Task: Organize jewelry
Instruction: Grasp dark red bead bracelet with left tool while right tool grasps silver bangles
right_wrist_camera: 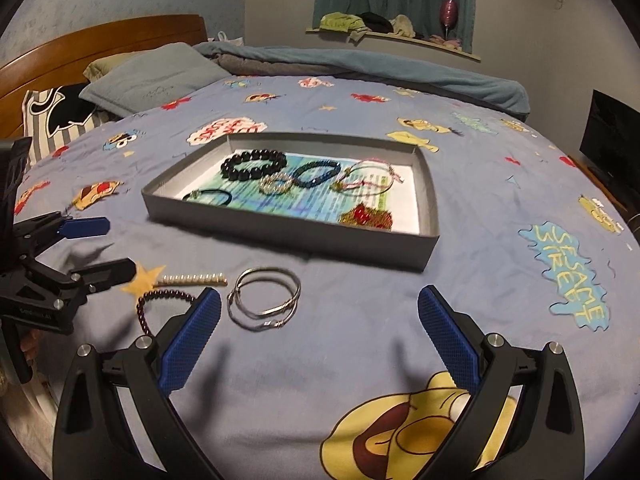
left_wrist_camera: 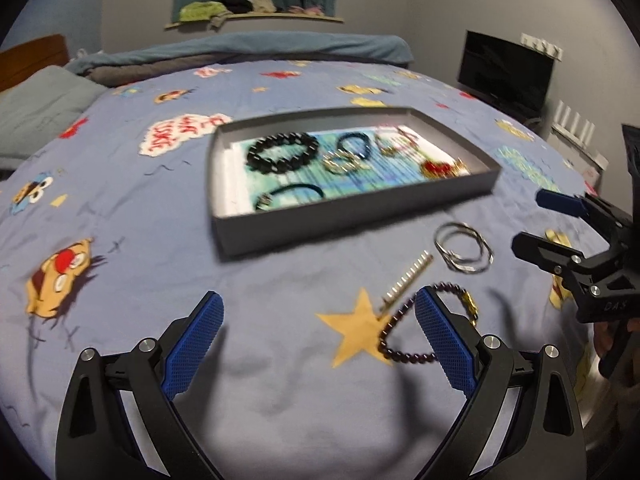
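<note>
1. Spread over the bed, a blue cartoon-print bedsheet (right_wrist_camera: pixel 360 320) is serving as the work surface, with a shallow grey cardboard tray (right_wrist_camera: pixel 288 226) lying in its middle.
2. Inside the tray, a black chunky bead bracelet (right_wrist_camera: pixel 254 165), a dark blue braided bracelet (right_wrist_camera: pixel 316 172) and a red-and-gold piece (right_wrist_camera: pixel 366 216) are resting among other pieces on a printed paper lining.
3. Just in front of the tray, a pair of thin silver bangles (right_wrist_camera: pixel 264 298) is lying on the sheet, with a pale beaded bar (right_wrist_camera: pixel 194 279) and a dark maroon bead bracelet (left_wrist_camera: pixel 404 328) beside them.
4. Hovering in front of the tray, the left gripper (left_wrist_camera: pixel 320 344) is standing wide open, holding nothing, one pad beside the maroon bracelet.
5. The right gripper (right_wrist_camera: pixel 320 344) is likewise gaping empty, the bangles just beyond its fingers.
</note>
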Motion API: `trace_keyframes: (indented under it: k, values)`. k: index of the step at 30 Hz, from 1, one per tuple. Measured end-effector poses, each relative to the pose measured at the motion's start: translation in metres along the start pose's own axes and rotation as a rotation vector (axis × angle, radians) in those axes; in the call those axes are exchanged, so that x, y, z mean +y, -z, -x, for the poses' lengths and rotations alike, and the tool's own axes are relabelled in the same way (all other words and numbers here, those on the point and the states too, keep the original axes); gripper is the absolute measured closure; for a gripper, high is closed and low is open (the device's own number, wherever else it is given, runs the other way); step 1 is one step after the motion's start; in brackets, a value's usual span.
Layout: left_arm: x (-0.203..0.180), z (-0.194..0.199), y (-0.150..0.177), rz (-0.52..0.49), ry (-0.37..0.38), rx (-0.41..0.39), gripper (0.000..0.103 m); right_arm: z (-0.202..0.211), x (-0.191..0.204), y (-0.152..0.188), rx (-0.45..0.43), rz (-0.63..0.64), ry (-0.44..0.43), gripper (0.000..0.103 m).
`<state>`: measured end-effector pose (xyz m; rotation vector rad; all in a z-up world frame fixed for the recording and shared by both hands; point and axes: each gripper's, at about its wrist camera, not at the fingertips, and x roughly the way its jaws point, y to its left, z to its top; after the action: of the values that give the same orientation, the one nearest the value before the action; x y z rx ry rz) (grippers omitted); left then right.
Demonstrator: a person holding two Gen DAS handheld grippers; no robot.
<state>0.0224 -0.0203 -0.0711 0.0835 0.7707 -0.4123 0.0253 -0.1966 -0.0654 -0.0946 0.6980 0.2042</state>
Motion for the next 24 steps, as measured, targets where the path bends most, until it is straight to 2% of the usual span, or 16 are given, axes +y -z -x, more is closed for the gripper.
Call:
trace_keyframes:
  k: [7,12,13,15,17,24]
  values:
    - [-0.008,-0.008,0.010,-0.033,0.025,0.036,0.010,-0.009,0.004,0.015,0.036,0.003,-0.049,0.006]
    - [-0.021,-0.007,0.013,-0.099,0.068,0.037,0.026,-0.010,0.006,0.019,0.031,0.007,-0.060,0.006]
    - [-0.025,-0.009,0.015,-0.120,0.065,0.046,0.033,-0.010,0.006,0.019,0.031,0.006,-0.059,0.007]
    - [-0.029,-0.010,0.017,-0.136,0.061,0.059,0.039,-0.012,0.005,0.018,0.032,-0.006,-0.064,0.013]
    - [-0.029,-0.008,0.018,-0.136,0.088,0.066,0.049,-0.012,0.002,0.016,0.032,-0.020,-0.069,0.018]
    - [-0.028,-0.013,0.018,-0.110,0.125,0.091,0.060,-0.018,0.007,0.003,0.022,-0.010,-0.087,0.033]
